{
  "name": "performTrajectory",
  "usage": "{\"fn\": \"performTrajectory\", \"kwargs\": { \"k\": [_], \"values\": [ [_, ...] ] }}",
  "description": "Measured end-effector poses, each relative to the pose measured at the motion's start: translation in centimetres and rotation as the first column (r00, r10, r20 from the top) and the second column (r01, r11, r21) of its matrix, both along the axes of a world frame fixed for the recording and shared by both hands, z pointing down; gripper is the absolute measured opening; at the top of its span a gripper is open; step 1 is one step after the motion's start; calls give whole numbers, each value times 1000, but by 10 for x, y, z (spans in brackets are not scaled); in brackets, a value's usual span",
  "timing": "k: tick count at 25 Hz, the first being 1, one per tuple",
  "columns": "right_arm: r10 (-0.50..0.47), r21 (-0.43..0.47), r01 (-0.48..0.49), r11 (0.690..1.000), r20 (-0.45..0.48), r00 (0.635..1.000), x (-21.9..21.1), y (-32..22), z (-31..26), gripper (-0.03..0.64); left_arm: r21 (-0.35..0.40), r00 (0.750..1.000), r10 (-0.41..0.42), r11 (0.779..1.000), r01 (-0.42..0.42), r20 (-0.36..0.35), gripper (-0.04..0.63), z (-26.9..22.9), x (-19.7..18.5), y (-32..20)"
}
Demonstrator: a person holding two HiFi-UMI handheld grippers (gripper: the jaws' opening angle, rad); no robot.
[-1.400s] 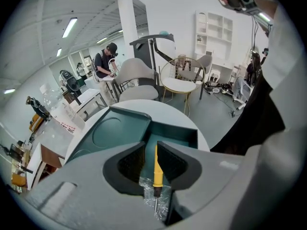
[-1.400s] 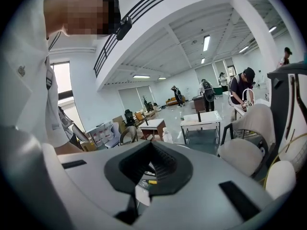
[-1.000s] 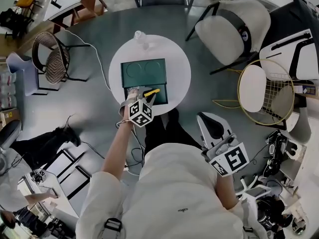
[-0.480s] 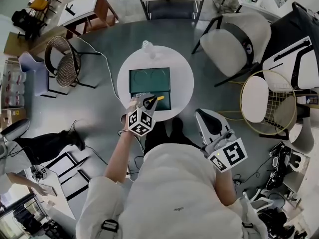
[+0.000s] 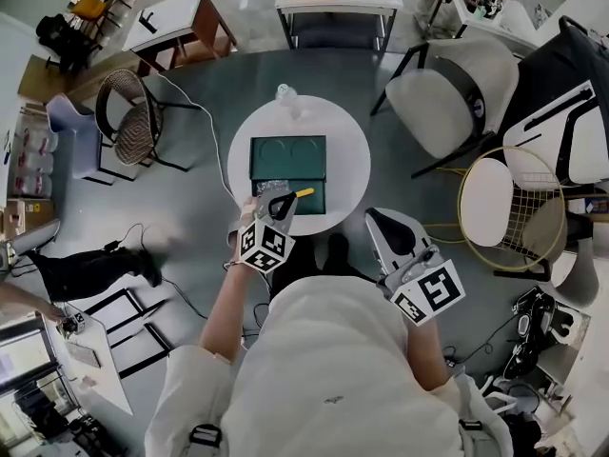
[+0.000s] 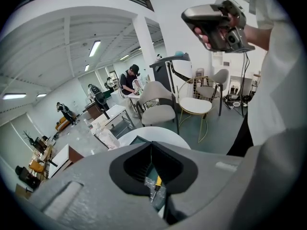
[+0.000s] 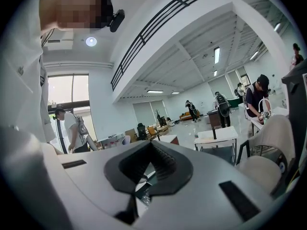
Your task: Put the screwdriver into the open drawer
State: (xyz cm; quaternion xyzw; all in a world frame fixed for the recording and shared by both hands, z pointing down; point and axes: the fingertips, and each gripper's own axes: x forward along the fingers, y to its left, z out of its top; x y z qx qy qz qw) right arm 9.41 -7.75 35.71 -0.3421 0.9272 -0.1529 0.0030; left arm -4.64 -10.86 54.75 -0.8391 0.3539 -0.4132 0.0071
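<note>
The slim screwdriver [image 5: 301, 193] with a yellow handle and a thin dark shaft lay in the open drawer [image 5: 317, 201] pulled out of a dark green box-shaped cabinet [image 5: 287, 157] on the round white table [image 5: 347, 160], at the side nearest the person. Part of it rested on a crumpled sheet of clear plastic [image 5: 269, 188]. The head view showed the whole arrangement from above. The left gripper [image 5: 275, 201] hung just over the drawer's near edge beside the shaft end. The right gripper [image 5: 375, 219] was held well apart, off the table at the person's right. Only the left gripper view showed the tool close up: through the hollow behind the gripper's jaws the yellow handle and the narrow shaft could be seen on the glinting plastic. The jaws themselves met at their tips with nothing pinched between them. The right gripper view looked out level across the room of desks and standing people, and its jaws were likewise pressed together, empty. The screwdriver's long axis ran diagonally in the head view. The handle pointed away from the person and to their right, and the shaft pointed back towards the left gripper. In the left gripper view the handle likewise lay farther off and the shaft nearer.
</note>
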Motion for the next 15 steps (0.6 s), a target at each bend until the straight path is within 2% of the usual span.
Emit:
{"fn": "performTrajectory", "kwargs": {
  "k": [10,15],
  "values": [
    [-73,-23,73,997,1,997,-25,5,17,6,54,991,-99,993,104,-90,14,-38,-15,34],
    [-83,-18,83,996,-12,996,-43,17,14,6,106,965,-127,982,155,-227,14,-74,-26,51]
  ]
}}
